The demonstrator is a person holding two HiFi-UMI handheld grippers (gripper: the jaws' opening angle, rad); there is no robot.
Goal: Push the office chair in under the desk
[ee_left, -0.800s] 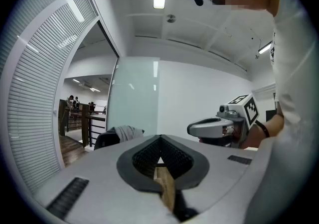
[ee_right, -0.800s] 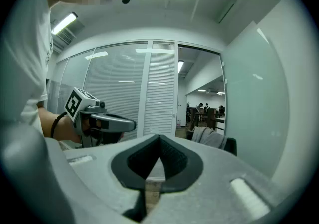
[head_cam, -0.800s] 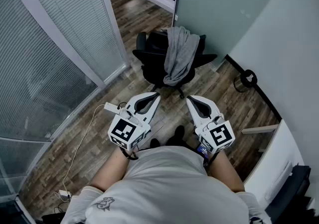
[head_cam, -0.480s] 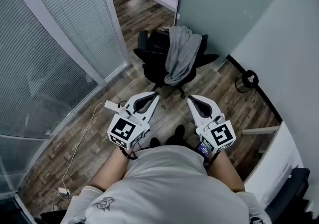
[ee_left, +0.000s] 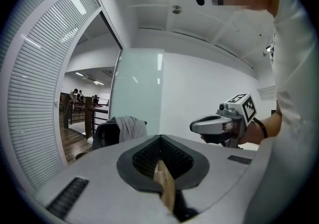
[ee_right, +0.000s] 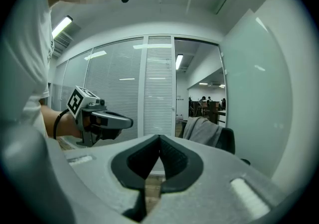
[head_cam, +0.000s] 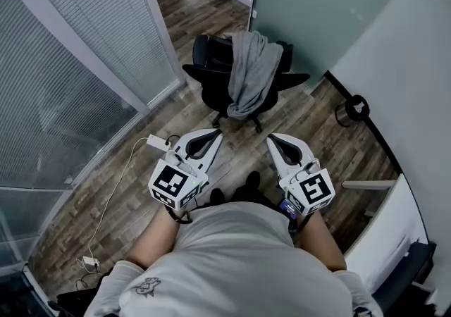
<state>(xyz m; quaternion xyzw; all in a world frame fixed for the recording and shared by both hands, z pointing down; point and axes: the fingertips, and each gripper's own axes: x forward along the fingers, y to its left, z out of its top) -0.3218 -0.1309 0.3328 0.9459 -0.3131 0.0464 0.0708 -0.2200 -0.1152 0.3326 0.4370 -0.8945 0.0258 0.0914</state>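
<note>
In the head view, the office chair (head_cam: 217,91), a grey garment (head_cam: 248,69) draped over its back, is seen on the wooden floor (head_cam: 134,192), well ahead of both grippers and well apart from the white bench (head_cam: 386,227) at lower right. The push is judged not yet begun. Open floor is left between, edged by a power strip (head_cam: 156,143) at left and a bin (head_cam: 352,108) at right.

In the left gripper view, the left gripper (ee_left: 160,138) is seen closed and empty.

In the right gripper view, the right gripper (ee_right: 159,138) is likewise closed on nothing.

left gripper (head_cam: 213,134): drifted slightly left
gap to right gripper (head_cam: 273,139): a touch wider
office chair (head_cam: 215,90): sits a little higher in the head view
</note>
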